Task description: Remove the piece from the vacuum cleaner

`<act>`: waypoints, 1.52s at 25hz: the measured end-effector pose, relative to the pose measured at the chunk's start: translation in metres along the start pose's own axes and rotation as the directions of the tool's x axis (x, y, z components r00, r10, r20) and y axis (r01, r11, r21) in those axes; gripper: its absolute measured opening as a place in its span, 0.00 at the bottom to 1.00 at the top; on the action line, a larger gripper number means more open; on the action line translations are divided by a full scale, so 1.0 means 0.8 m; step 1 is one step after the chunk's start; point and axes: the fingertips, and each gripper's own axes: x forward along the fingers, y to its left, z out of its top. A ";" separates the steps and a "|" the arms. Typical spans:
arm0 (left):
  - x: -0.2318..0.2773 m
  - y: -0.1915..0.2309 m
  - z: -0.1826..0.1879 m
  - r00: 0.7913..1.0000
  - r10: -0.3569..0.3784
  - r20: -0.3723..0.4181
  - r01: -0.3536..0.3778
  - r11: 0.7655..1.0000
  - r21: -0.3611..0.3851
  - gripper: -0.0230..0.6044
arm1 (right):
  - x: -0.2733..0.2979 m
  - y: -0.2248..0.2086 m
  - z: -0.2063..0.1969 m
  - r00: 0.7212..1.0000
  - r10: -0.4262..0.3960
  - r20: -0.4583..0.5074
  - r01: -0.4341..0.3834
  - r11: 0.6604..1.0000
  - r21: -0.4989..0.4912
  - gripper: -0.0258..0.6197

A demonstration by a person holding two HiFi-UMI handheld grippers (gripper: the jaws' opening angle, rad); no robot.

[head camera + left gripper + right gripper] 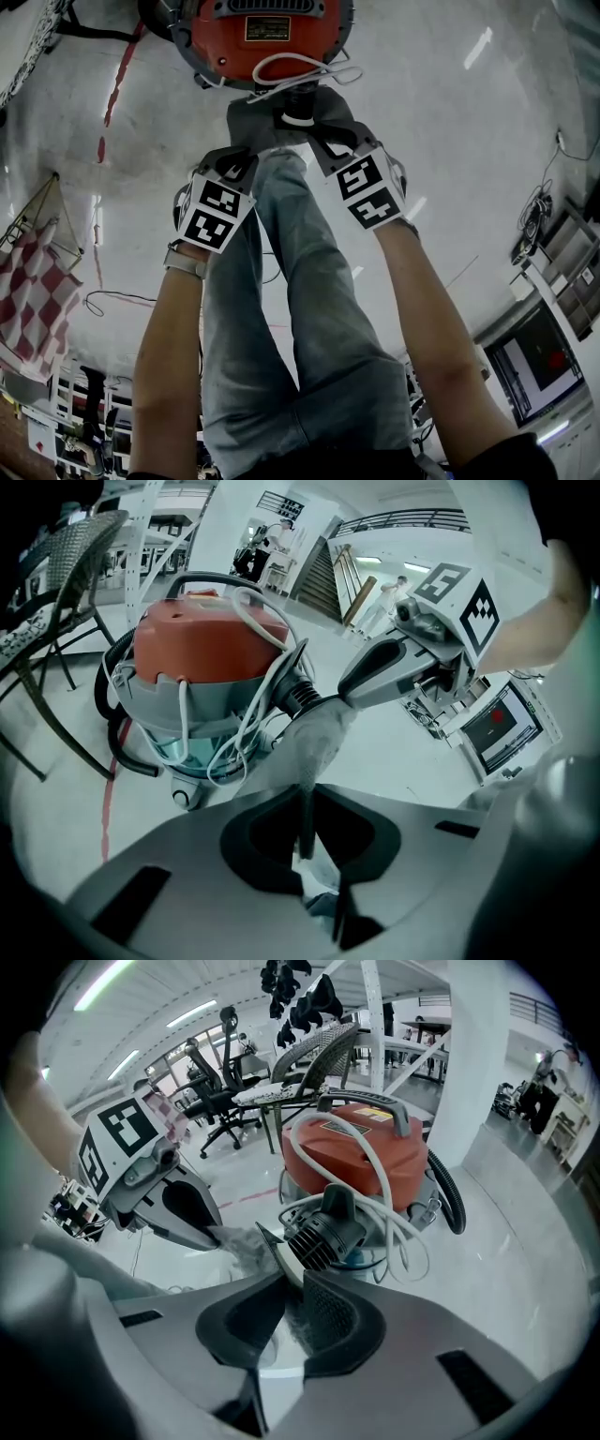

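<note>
Two tongs close on one thing, just ahead of the person's blue-jeaned leg [300, 309]. The left tongs [305, 834] have their jaws pressed together on the thin near edge of a grey flat fabric-like piece [302, 747], which rises from between the pads as a broad wedge. The right tongs [289, 1302] are clamped on the same piece, a little further forward. A pale thin edge and fuzzy grey material are pinched between their ribbed pads. Seen from the head, the two pairs sit side by side, with the left one's tips slightly behind those of the right.

Just past the right tongs' tips the piece meets a black ribbed collar [323, 1232], which touches the pinched edge. Whether the piece is seated on the collar or already loose, I cannot tell.

Directly beyond both tongs, the collar leads into a round vacuum cleaner with an orange-red lid and grey body [361, 1143]. A white cord [380, 1180] loops loosely over the lid and down the front of the vacuum. A black hose [452, 1194] curves round the side of the vacuum, to the right of the right tongs.

Further out, a woven grey chair [323, 1049] stands behind the vacuum, with black office chairs [211, 1101] off to the left of it. A red line on the pale floor [117, 84] runs left of the left tongs. A lit monitor [539, 361] stands well to the right of the right tongs.
</note>
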 end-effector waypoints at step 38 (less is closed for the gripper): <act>-0.025 -0.037 0.008 0.994 -0.108 -0.002 0.108 0.992 -0.064 0.09 | -0.011 0.010 -0.019 0.997 -0.038 -0.067 0.038 0.999 -0.002 0.14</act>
